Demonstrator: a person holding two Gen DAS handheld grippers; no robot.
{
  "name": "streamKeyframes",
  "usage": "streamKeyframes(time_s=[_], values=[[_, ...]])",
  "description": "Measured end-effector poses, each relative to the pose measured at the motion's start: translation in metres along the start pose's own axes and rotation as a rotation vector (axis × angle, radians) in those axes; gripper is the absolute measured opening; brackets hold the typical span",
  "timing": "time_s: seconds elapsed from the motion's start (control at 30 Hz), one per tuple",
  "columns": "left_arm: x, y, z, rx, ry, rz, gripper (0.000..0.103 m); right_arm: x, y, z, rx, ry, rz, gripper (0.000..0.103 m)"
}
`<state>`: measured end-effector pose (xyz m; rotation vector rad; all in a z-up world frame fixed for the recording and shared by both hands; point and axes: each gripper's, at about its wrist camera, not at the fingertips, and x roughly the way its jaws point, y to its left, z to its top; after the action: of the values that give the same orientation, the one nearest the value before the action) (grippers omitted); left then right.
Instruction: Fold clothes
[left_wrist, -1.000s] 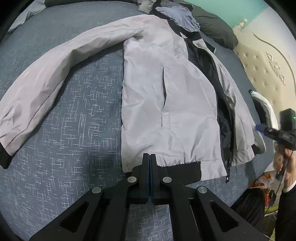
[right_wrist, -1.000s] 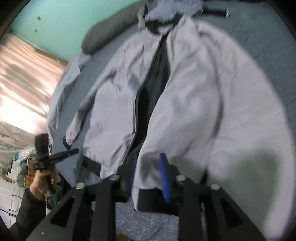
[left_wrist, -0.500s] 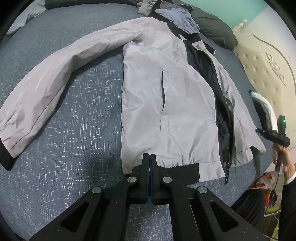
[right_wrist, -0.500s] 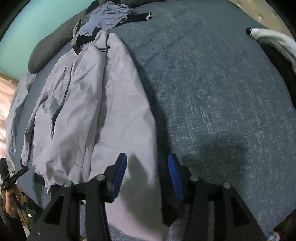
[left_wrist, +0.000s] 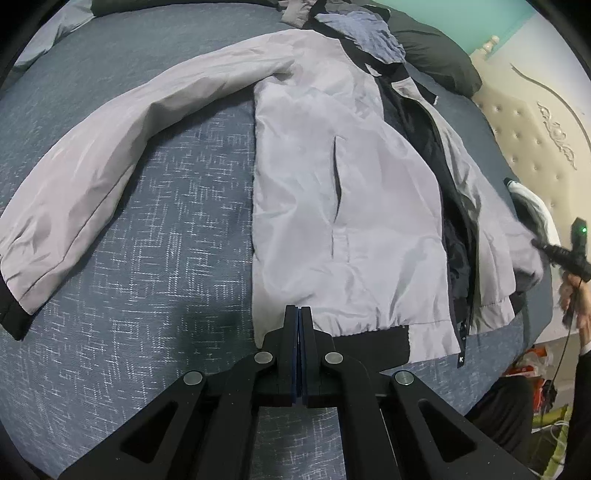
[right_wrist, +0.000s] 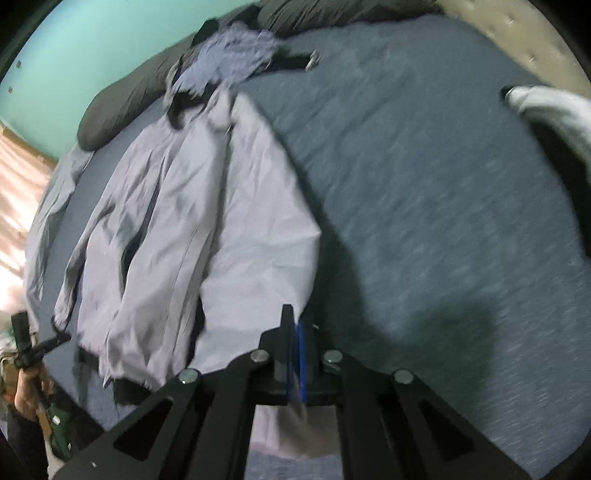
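A: While spread front-up on the bed (left_wrist: 155, 258), where does the jacket (left_wrist: 343, 206) lie relative to each tool?

B: Directly ahead of the left gripper (left_wrist: 299, 317), pressed together at the black hem band (left_wrist: 369, 338), apparently pinching nothing. Ahead and left of the right gripper (right_wrist: 295, 332), pinching the right sleeve (right_wrist: 258, 258) near its end.

A: Handling?

B: Probably light, thin, slippery. Grip at seams, cuff or hem band; expect sliding and billowing.

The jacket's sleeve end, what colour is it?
Black, on the cuff of the light grey jacket; clearest in the left wrist view.
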<state>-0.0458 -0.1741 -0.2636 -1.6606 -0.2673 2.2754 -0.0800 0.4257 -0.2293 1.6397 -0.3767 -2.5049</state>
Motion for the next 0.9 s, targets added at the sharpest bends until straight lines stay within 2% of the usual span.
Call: streamKeyframes(time_s=[0.27, 0.47, 0.6, 0.77, 0.87, 0.9], values=[[0.006, 0.006, 0.003, -0.010, 0.009, 0.024, 0.000, -0.031, -0.051, 0.061, -0.031, -0.092, -0.222, 0.002], [0.011, 0.005, 0.003, 0.000, 0.022, 0.052, 0.000, -0.025, -0.096, 0.091, 0.021, -0.108, -0.351, 0.002], [0.015, 0.010, 0.004, -0.007, 0.028, 0.066, 0.000, -0.009, -0.112, 0.096, 0.043, -0.117, -0.414, 0.002], [0.015, 0.014, 0.009, -0.030, 0.016, 0.054, 0.000, -0.008, -0.105, 0.093, 0.033, -0.192, -0.453, 0.005], [0.012, 0.008, 0.012, -0.019, 0.000, 0.049, 0.000, -0.018, -0.099, 0.088, 0.058, -0.243, -0.421, 0.015], [0.011, 0.004, 0.014, -0.014, -0.004, 0.040, 0.000, -0.023, -0.096, 0.086, 0.074, -0.255, -0.398, 0.022]])
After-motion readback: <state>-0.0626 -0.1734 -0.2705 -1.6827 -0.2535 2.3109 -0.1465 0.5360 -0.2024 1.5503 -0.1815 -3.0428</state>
